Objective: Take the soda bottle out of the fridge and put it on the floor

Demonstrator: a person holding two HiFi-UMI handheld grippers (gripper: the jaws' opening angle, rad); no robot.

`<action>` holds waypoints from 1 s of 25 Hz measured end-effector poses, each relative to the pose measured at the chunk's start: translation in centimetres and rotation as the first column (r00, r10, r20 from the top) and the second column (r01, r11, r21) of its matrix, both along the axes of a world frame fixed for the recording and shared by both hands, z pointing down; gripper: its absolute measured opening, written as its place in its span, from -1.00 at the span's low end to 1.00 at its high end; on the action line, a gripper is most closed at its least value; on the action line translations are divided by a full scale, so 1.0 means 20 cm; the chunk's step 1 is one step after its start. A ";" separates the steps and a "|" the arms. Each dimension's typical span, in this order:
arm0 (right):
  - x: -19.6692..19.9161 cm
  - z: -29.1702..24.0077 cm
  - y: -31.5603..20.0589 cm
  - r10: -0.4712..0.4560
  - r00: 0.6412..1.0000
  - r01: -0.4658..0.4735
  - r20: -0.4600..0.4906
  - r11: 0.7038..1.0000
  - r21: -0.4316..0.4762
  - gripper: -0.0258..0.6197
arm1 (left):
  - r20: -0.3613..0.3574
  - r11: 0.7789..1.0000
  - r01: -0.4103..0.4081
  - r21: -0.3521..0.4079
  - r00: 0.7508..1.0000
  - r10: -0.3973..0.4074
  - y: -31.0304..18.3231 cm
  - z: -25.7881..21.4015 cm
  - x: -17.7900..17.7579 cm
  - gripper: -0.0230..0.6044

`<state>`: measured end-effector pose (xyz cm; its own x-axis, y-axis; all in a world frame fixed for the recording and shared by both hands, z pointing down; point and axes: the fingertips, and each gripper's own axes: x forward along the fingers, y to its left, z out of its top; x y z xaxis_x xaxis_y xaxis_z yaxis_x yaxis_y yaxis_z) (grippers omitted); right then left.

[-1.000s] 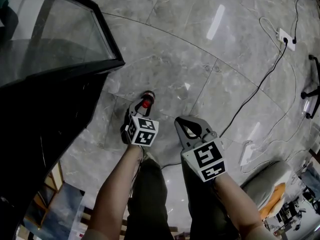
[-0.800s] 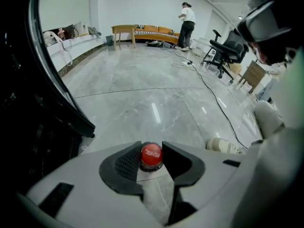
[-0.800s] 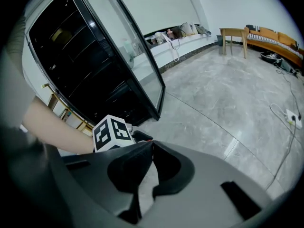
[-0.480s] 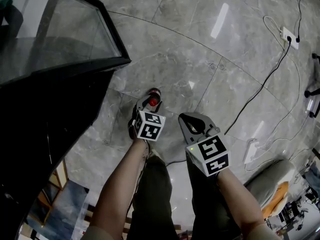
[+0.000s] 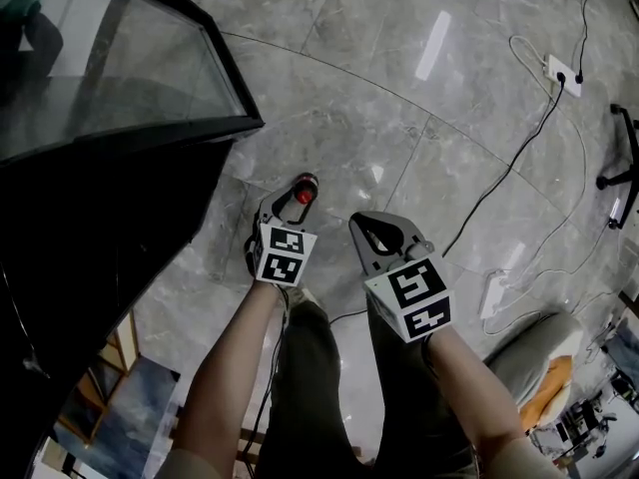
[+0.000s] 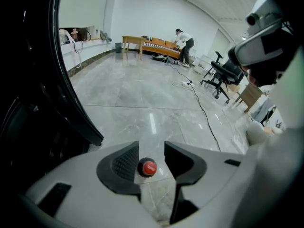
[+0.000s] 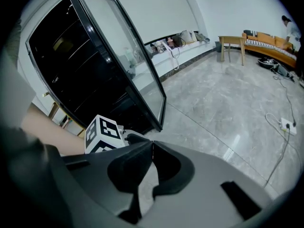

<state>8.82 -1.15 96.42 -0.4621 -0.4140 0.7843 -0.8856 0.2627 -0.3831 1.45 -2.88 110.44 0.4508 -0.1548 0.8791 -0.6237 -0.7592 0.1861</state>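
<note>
The soda bottle (image 5: 303, 190) stands on the floor (image 5: 399, 88) near the fridge door (image 5: 120, 78). The left gripper (image 5: 285, 203) is opening around its cap, grip released. The right gripper (image 5: 364, 230) is clenched and empty. The bottle is probably smooth and bottom-heavy, so take hold at the stiff neck.

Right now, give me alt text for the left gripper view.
The left gripper's jaws are opening with the soda bottle's red cap between them, above grey marble floor. A black fridge door edges the left; office chairs stand far right.

Of the soda bottle (image 6: 148, 168) we make out only its red top; the fridge (image 5: 90, 267) interior is too dark to read.
</note>
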 end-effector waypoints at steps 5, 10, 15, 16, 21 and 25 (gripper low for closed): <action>0.02 -0.32 -0.08 -0.002 1.000 0.003 -0.012 0.997 0.073 -0.93 | -0.007 0.997 0.003 0.077 1.000 -0.002 -0.10 -0.30 -0.05 -0.54; 0.04 -0.65 -0.18 0.002 1.000 -0.003 0.010 0.991 0.135 -0.93 | -0.017 0.990 0.040 0.135 0.999 -0.038 -0.20 -0.66 -0.14 -0.67; 0.02 -0.99 -0.27 -0.025 1.000 0.023 0.007 0.978 0.207 -0.93 | -0.063 0.975 0.092 0.204 0.995 -0.081 -0.32 -1.09 -0.22 -0.77; 0.01 -1.06 -0.28 -0.025 1.000 0.023 0.005 0.975 0.222 -0.93 | -0.073 0.970 0.099 0.222 0.994 -0.085 -0.33 -1.18 -0.23 -0.79; 0.00 -1.42 -0.33 0.007 1.000 -0.012 0.019 0.960 0.279 -0.93 | -0.114 0.952 0.133 0.276 0.988 -0.105 -0.36 -1.66 -0.26 -0.84; 0.00 -1.72 -0.37 0.025 1.000 -0.030 0.018 0.940 0.339 -0.93 | -0.180 0.932 0.179 0.316 0.975 -0.127 -0.37 -2.04 -0.25 -0.85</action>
